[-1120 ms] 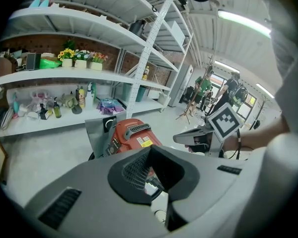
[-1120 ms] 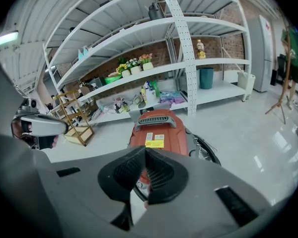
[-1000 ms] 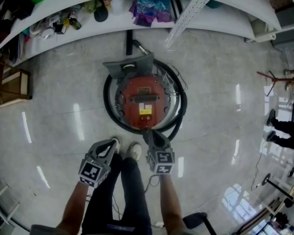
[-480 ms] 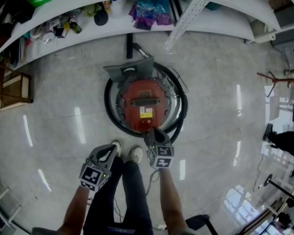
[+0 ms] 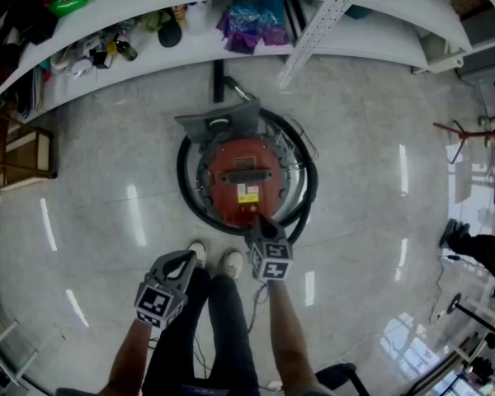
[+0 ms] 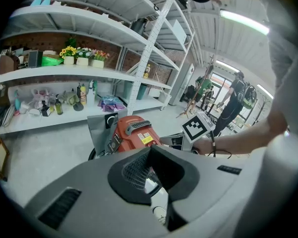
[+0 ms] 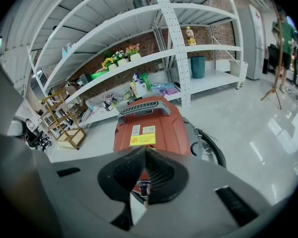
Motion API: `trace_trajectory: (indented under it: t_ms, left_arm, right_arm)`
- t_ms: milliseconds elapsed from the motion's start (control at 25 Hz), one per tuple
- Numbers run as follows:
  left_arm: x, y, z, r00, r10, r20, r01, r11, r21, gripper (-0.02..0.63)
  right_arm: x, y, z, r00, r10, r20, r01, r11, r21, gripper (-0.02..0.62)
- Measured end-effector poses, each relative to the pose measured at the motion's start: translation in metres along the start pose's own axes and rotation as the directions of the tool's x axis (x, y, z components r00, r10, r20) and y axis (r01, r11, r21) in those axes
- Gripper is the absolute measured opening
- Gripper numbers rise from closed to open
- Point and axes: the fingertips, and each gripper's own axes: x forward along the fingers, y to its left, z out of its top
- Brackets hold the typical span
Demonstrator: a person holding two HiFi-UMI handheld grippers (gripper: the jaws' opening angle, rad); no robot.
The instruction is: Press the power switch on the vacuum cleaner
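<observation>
A red vacuum cleaner [image 5: 242,176] stands on the floor inside its coiled black hose [image 5: 305,190]; it also shows in the right gripper view as the red vacuum cleaner [image 7: 151,123] and in the left gripper view as the vacuum cleaner [image 6: 134,132]. My right gripper [image 5: 256,220] is shut and empty, its tips over the vacuum's near edge. In the right gripper view the right gripper [image 7: 145,151] points at the red lid just below a yellow label [image 7: 142,140]. I cannot make out the switch. My left gripper [image 5: 185,259] is shut on nothing and hangs back by the person's shoes [image 5: 228,261].
A white shelf [image 5: 338,31] with bottles and a purple bag [image 5: 249,19] curves behind the vacuum. A wooden rack [image 5: 16,151] stands at the left. A grey plate [image 5: 219,118] leans at the vacuum's far side. Another person [image 5: 478,250] is at the right edge.
My right gripper has moved forward, closing on the vacuum's near edge. The left gripper has hardly moved.
</observation>
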Motion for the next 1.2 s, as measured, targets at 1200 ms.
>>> trace_trajectory:
  t_ms: [1200]
  left_arm:
    - [0.002, 0.015, -0.007, 1.000, 0.012, 0.002, -0.012, 1.000, -0.027, 0.006]
  right_arm:
    - [0.022, -0.009, -0.008, 1.000, -0.001, -0.029, 0.000, 1.000, -0.004, 0.012]
